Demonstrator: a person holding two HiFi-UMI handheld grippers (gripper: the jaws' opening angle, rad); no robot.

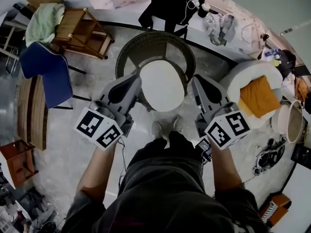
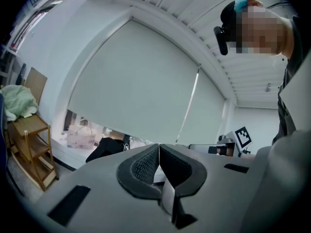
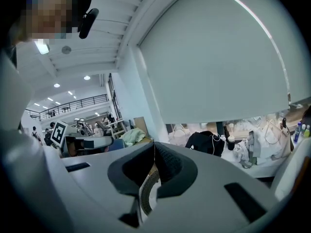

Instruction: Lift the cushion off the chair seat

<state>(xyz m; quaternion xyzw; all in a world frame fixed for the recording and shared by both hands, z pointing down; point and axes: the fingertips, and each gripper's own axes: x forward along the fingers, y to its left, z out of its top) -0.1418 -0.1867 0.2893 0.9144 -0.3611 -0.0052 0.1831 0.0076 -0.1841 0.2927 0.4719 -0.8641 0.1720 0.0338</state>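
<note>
In the head view a round white cushion (image 1: 162,85) lies on the seat of a round wicker chair (image 1: 133,45) straight ahead of me. My left gripper (image 1: 136,81) is at the cushion's left edge and my right gripper (image 1: 197,80) at its right edge, both above the chair's front rim. Whether either touches the cushion I cannot tell. In the left gripper view the left gripper (image 2: 158,147) is shut with nothing between its pads. The right gripper (image 3: 154,145) is shut and empty too, and a strip of wicker rim (image 3: 145,191) shows below its jaws.
A wooden shelf (image 1: 80,30) with a green cloth (image 1: 44,18) and a blue chair (image 1: 46,69) stand at the back left. On the right is a white armchair (image 1: 243,79) with an orange cushion (image 1: 260,96). A black garment (image 1: 167,8) hangs behind the wicker chair.
</note>
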